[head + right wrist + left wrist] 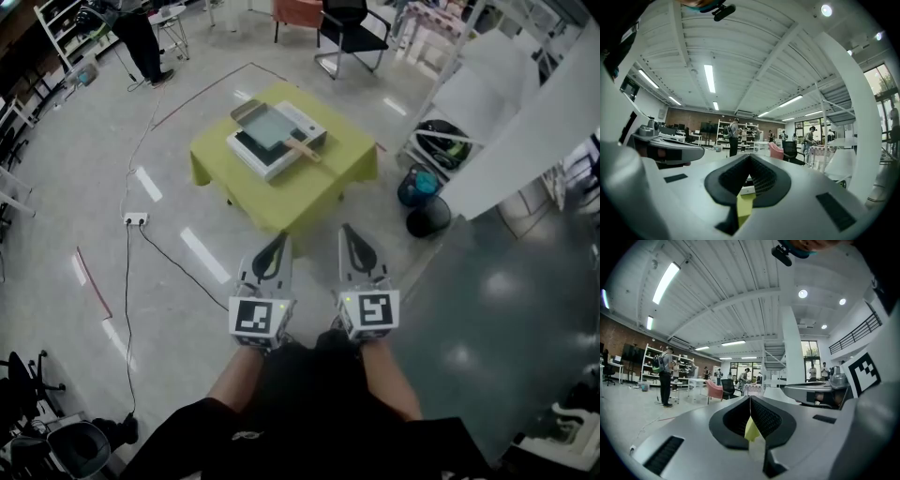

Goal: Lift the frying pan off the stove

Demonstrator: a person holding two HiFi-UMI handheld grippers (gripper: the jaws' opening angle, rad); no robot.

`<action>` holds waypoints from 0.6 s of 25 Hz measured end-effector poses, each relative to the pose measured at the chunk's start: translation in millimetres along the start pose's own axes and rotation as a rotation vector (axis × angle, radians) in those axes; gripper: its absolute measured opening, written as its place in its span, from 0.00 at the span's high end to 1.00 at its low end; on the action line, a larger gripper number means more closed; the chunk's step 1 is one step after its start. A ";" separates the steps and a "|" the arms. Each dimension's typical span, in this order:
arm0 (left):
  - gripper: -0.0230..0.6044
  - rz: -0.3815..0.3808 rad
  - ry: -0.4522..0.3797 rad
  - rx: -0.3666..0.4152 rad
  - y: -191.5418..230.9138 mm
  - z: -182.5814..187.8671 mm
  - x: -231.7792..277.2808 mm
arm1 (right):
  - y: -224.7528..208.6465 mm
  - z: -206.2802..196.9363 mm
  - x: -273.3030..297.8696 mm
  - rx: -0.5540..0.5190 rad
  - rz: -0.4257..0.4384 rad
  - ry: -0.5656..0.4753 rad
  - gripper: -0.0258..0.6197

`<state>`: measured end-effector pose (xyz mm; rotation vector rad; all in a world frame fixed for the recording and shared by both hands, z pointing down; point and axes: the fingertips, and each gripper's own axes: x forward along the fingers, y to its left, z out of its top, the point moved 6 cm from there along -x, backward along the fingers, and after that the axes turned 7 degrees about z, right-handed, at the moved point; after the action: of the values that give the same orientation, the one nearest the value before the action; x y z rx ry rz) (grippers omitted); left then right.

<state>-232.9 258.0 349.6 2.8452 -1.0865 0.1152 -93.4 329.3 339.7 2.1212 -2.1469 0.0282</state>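
1. Broadly, the grey floor (75, 187) is being shown only by the head view. The ceiling lights (664, 283) and the standing person (733, 137) by the shelves are being shown only by the two gripper views.
2. A table (319, 192) draped in yellow-green cloth is being seen whole from the head. In each gripper view only a sliver of that cloth is being glimpsed behind the jaws.
3. The white stove (251, 155) is being carried by the table; print on it is too small to be read.
4. The frying pan (267, 127) is being borne by the stove, its wooden handle pointing towards the table's right corner, well apart from both grippers.
5. The left gripper (279, 246) and the right gripper (347, 232) are being held level near the person's body, each with jaws pressed together on nothing.
6. Black-and-white square markers (255, 316) are being displayed on the cubes; the only readable pattern.
7. A power strip (136, 219) is being shown on the floor.
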 end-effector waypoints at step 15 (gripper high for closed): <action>0.89 0.069 0.018 -0.032 48.6 -18.1 37.8 | -36.9 -18.3 36.1 -0.008 0.004 0.009 0.94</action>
<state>-237.9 199.1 374.4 2.7739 -1.1721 0.1274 -55.5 294.6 358.7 2.1088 -2.1420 0.0301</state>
